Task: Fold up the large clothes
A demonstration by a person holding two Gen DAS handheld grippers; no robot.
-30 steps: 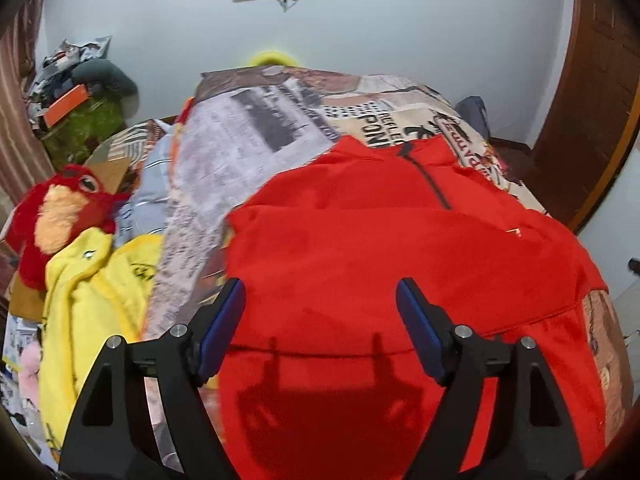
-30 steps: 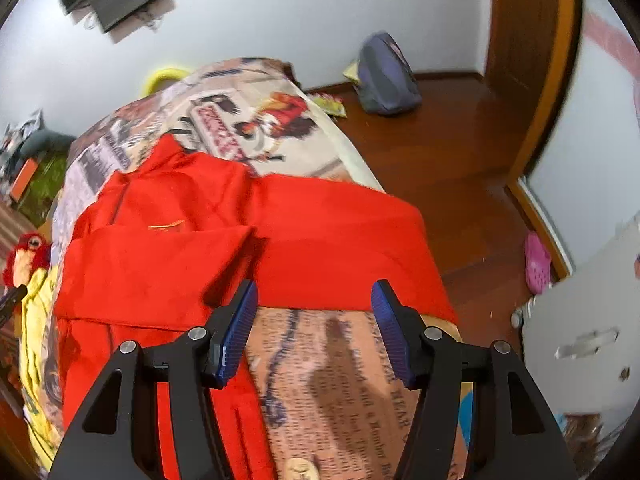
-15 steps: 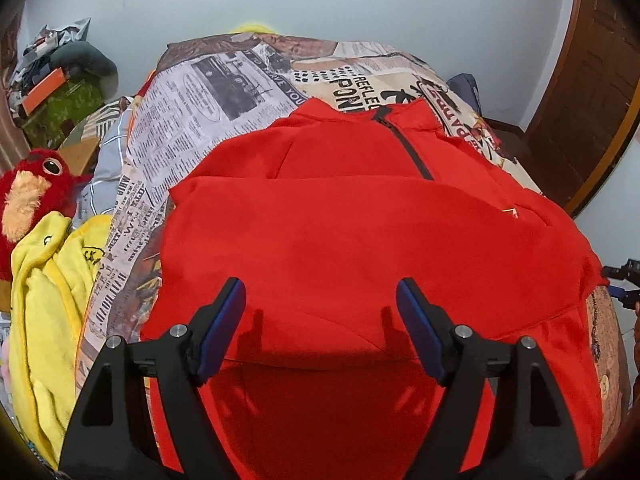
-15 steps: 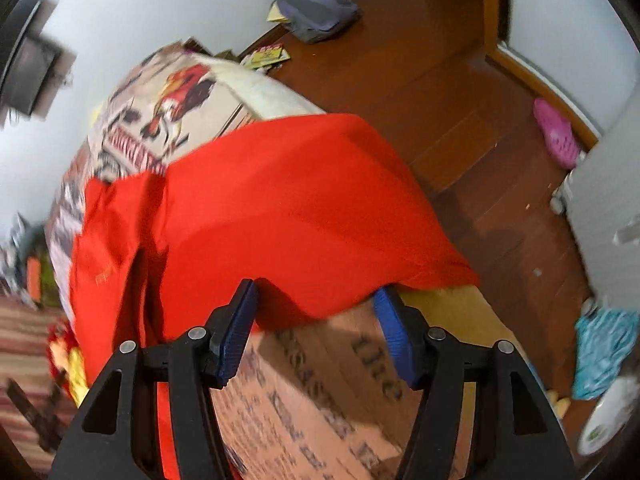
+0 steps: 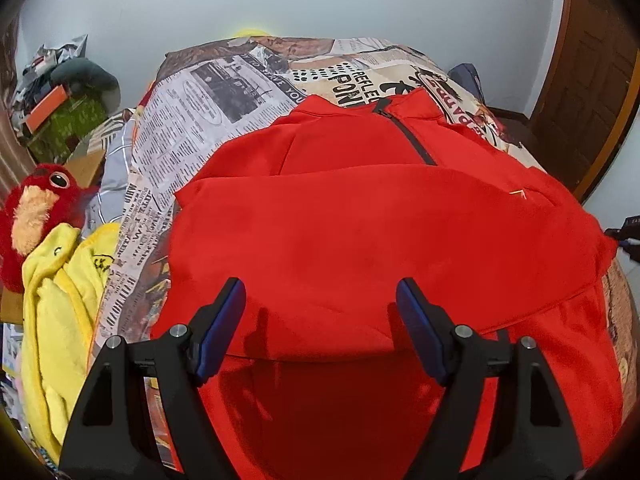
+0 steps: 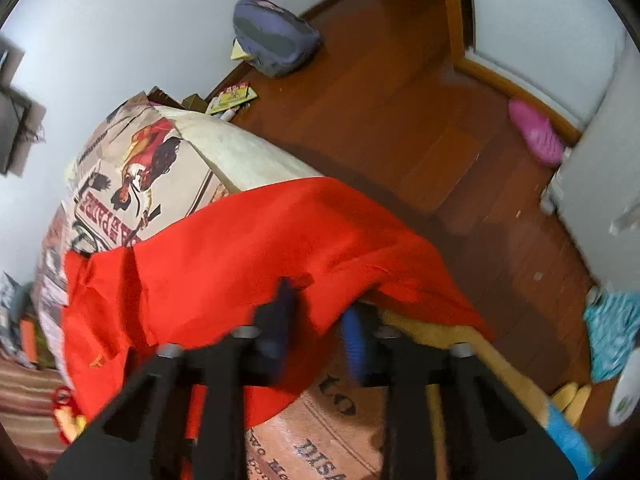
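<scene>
A red zip jacket [image 5: 360, 232] lies spread on the bed, its near part folded over itself. My left gripper [image 5: 320, 320] hovers open just over that fold, with cloth beneath it and nothing pinched between the blue pads. In the right wrist view the jacket's sleeve [image 6: 280, 232] drapes over the bed's side edge. My right gripper [image 6: 318, 320] is blurred and its jaws are closing on the sleeve's lower hem, which bunches up between the pads. At the far right of the left wrist view, the right gripper [image 5: 626, 232] shows at the sleeve's end.
The bed cover [image 5: 208, 120] has a newspaper print. A yellow garment [image 5: 56, 312] and a red plush bird [image 5: 36, 208] lie at the bed's left side. On the wooden floor [image 6: 400, 120] are a grey backpack [image 6: 276, 40] and a pink slipper [image 6: 536, 132].
The right gripper rolled, dropped to the sleeve's hem at the bed's side, and its jaws narrowed onto the cloth. The left gripper sank closer over the jacket early on, then held still, open.
</scene>
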